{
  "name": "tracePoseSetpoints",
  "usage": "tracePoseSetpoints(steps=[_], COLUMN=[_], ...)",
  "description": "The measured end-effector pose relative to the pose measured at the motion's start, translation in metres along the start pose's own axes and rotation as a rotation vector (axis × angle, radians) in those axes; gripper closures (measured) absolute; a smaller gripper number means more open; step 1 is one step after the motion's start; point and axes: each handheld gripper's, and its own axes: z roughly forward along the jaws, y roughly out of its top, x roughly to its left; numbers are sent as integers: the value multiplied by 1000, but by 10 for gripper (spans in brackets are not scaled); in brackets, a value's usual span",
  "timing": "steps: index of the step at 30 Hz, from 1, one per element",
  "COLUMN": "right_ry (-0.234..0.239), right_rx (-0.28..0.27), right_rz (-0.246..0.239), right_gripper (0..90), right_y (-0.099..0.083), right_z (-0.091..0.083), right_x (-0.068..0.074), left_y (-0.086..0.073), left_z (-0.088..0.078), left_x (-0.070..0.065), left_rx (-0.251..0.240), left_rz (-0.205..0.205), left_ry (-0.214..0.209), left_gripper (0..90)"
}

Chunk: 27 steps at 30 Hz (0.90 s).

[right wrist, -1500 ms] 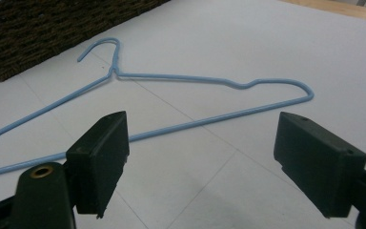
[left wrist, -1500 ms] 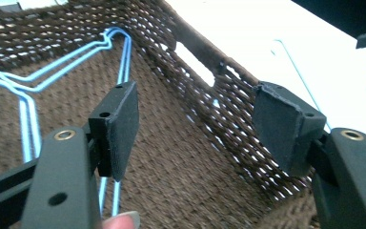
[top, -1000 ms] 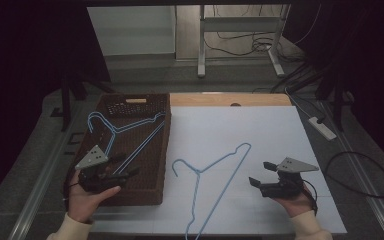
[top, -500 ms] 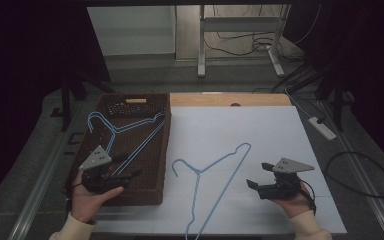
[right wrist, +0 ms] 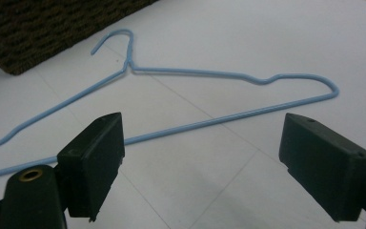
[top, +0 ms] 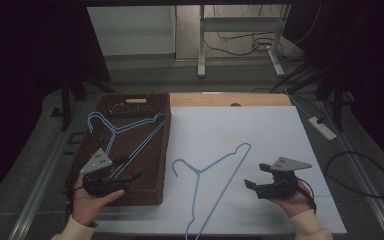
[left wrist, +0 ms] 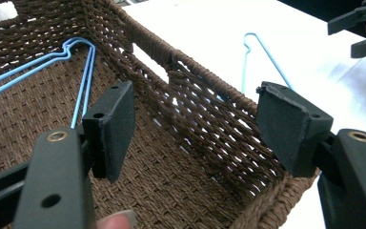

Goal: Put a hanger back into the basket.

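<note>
One blue hanger (top: 207, 187) lies loose on the white desk (top: 260, 130), others sit in the wicker basket (top: 157, 165). Right gripper (top: 254, 176) faces it, fingers wide apart and empty; left gripper (top: 130, 167) hangs over the basket, fingers apart too. By my read, the pickup is yet to come.

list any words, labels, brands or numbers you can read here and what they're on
None: no readable text.
The blue wire hanger on the white table sheet, the hangers in the wicker basket, and the left gripper and right gripper carry no lettering.
The pale tag on the basket's far wall is too small to read.
</note>
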Motion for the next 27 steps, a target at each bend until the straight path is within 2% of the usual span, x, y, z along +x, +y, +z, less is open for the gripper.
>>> tracePoseSetpoints(steps=[4, 8, 12, 16, 20, 27], right_ry=[0, 5, 4, 10, 28, 58], right_rx=[37, 51, 64, 87, 115, 195], right_rz=[-30, -33, -19, -29, -34, -61], right_gripper=[190, 200, 214, 225, 229, 243], right_y=[6, 12, 22, 33, 46, 68], right_z=[7, 13, 23, 35, 51, 86], right_x=[4, 6, 10, 15, 22, 37], left_y=[0, -1, -2, -4, -4, -5], left_z=[-2, -4, -4, -4, -5, -4], left_x=[-2, -1, 0, 1, 0, 2], left_rx=[1, 0, 2, 6, 5, 14], left_rz=[5, 6, 2, 0, 3, -2], left_ry=[-4, -5, -3, 0, -1, -7], left_gripper=[309, 308, 308, 308, 309, 307])
